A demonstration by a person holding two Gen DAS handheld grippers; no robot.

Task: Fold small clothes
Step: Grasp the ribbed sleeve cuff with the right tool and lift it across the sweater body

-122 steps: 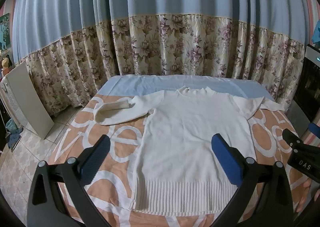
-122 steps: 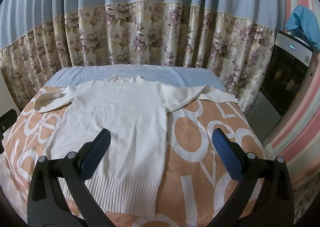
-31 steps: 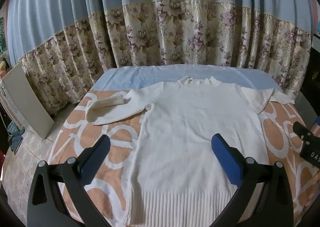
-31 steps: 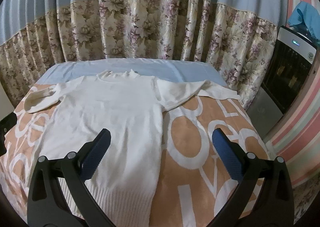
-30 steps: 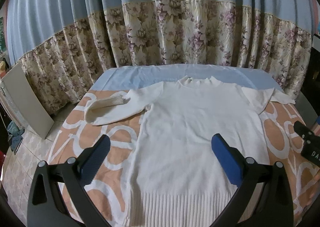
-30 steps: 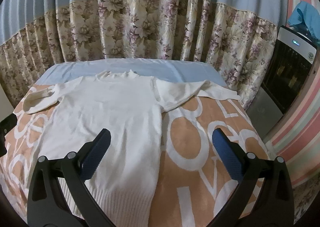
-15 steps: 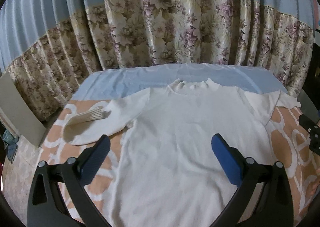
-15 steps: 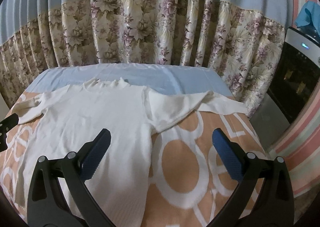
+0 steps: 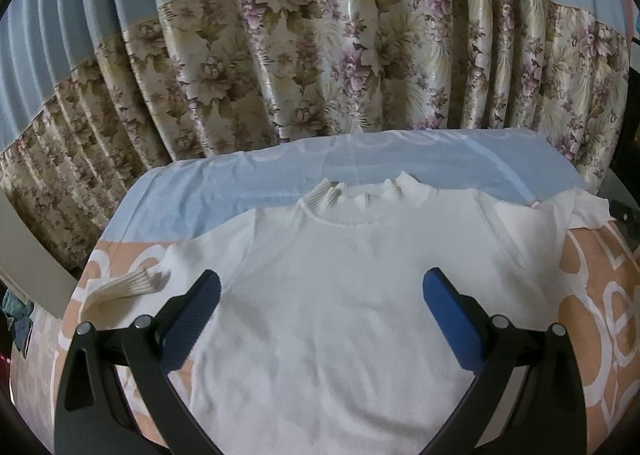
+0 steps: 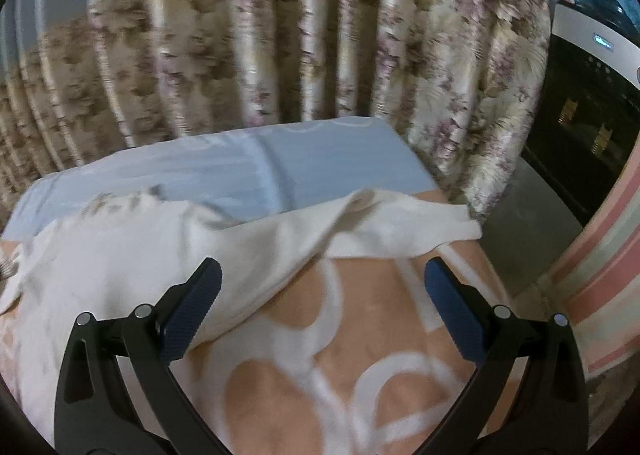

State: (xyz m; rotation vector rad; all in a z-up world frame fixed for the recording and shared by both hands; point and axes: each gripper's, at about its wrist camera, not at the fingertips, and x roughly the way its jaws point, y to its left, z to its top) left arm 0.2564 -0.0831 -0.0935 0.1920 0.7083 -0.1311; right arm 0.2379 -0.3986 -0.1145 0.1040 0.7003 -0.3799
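1. Cream knitted long-sleeved sweater (image 9: 340, 295) lies flat, front up, filling the centre of the left wrist view, collar toward the top; laid out like this, its edges are reachable for folding.
2. It rests on an orange-and-white patterned blanket (image 10: 340, 355); a pale blue sheet (image 9: 224, 191) shows beyond the collar.
3. Left gripper (image 9: 322, 315) hovers over the chest, jaws wide apart, holding nothing.
4. Right gripper (image 10: 324, 307) is likewise wide open and empty, facing the right sleeve (image 10: 380, 231) at centre frame; probably the first grasp.
5. Left sleeve (image 9: 128, 287), lower left, lies doubled back.
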